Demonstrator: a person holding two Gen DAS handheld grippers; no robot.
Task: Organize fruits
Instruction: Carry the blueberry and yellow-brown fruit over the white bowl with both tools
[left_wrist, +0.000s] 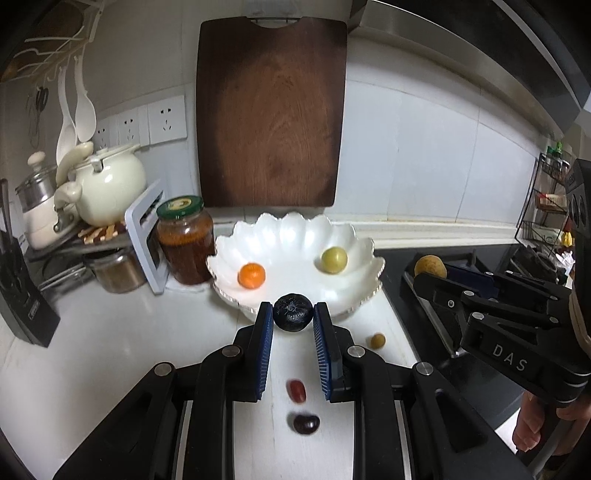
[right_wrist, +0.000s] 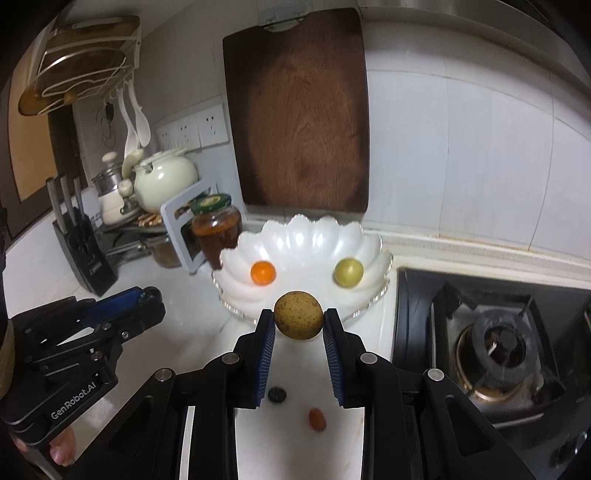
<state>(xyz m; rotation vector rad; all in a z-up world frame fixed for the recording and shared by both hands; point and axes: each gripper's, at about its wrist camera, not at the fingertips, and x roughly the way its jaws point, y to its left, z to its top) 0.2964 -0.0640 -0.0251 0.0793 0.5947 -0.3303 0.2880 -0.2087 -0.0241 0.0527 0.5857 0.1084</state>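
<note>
A white scalloped bowl (left_wrist: 354, 291) (right_wrist: 369, 243) stands on the counter and holds an orange fruit (left_wrist: 251, 275) (right_wrist: 263, 272) and a yellow-green fruit (left_wrist: 334, 260) (right_wrist: 348, 272). My left gripper (left_wrist: 293, 316) is shut on a dark purple fruit (left_wrist: 292, 312) just before the bowl's front rim. My right gripper (right_wrist: 299, 319) is shut on a speckled tan fruit (right_wrist: 299, 314), also seen in the left wrist view (left_wrist: 430, 266). On the counter lie a red fruit (left_wrist: 296, 390) (right_wrist: 317, 419), a dark maroon fruit (left_wrist: 306, 424), a small tan fruit (left_wrist: 378, 340) and a dark round fruit (right_wrist: 277, 394).
A wooden cutting board (left_wrist: 271, 114) leans on the wall behind the bowl. A jar (left_wrist: 184, 240), a kettle (left_wrist: 110, 184), a rack and a knife block (right_wrist: 83, 251) stand at the left. A gas stove (right_wrist: 495, 343) is at the right.
</note>
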